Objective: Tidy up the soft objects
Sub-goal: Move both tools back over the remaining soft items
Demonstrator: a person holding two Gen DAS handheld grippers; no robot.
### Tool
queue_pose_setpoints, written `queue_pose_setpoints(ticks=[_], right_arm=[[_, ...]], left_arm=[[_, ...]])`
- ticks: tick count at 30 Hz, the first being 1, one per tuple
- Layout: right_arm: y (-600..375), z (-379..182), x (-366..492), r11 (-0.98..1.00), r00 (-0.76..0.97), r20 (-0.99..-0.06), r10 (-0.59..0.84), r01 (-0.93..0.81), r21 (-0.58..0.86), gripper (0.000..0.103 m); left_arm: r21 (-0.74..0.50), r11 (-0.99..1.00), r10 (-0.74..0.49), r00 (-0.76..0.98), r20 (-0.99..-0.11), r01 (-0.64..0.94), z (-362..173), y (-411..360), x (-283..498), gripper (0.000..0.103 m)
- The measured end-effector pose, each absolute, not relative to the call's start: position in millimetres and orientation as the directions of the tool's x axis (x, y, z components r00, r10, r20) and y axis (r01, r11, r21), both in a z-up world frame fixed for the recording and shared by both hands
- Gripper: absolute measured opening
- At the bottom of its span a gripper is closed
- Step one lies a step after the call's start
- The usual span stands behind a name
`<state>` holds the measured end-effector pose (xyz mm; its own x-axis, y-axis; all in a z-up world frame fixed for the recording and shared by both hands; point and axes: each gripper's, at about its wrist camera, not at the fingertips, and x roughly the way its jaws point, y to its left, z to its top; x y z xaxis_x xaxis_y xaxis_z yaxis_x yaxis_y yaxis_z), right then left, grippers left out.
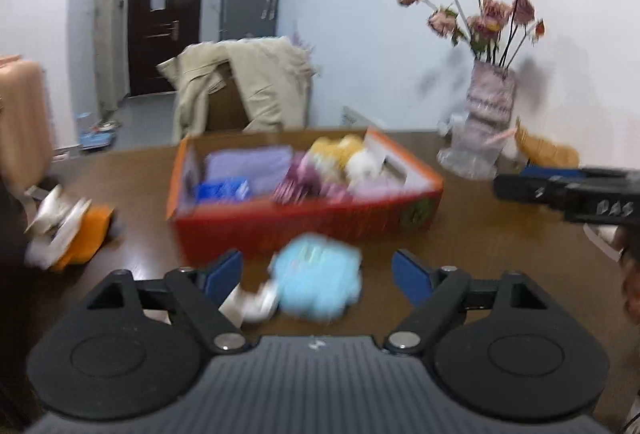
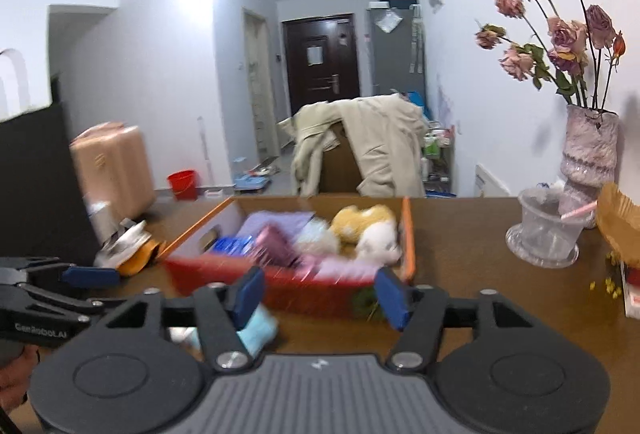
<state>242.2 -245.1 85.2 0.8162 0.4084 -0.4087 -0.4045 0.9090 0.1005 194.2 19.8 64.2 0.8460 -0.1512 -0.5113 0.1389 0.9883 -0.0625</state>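
Lying on the brown table between the wide-open jaws of the left gripper, the light blue plush toy is gripped by nothing. The right gripper is likewise held open and empty. Beyond, the red box is already crowded with soft toys. If a pad is closed on fluff alone, the plush could be dropped short of the box.

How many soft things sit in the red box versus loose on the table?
In the red box: 4 (lilac cloth, yellow plush, white plush, pink-purple cloth)
On the table: 2 (light blue plush, orange plush)
Total: 6
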Motion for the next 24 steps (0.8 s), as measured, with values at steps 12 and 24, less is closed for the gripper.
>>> queue_pose_setpoints(ticks=[12,24], right_arm=[[-214.0,18.6,143.1,0.905,0.711,-0.567,0.415,-0.388,0.176,0.074],[-196.2,35.7,191.3,0.913,0.743,-0.544,0.39,-0.389,0.124,0.072]], left_arm=[[-0.11,0.991,-0.128,0.817,-0.562,0.079,30.0,53.3,121.0,0.086],[-0.149,0.989,-0.069,0.839,-0.539,-0.015,31.5,81.2,175.7,0.085]])
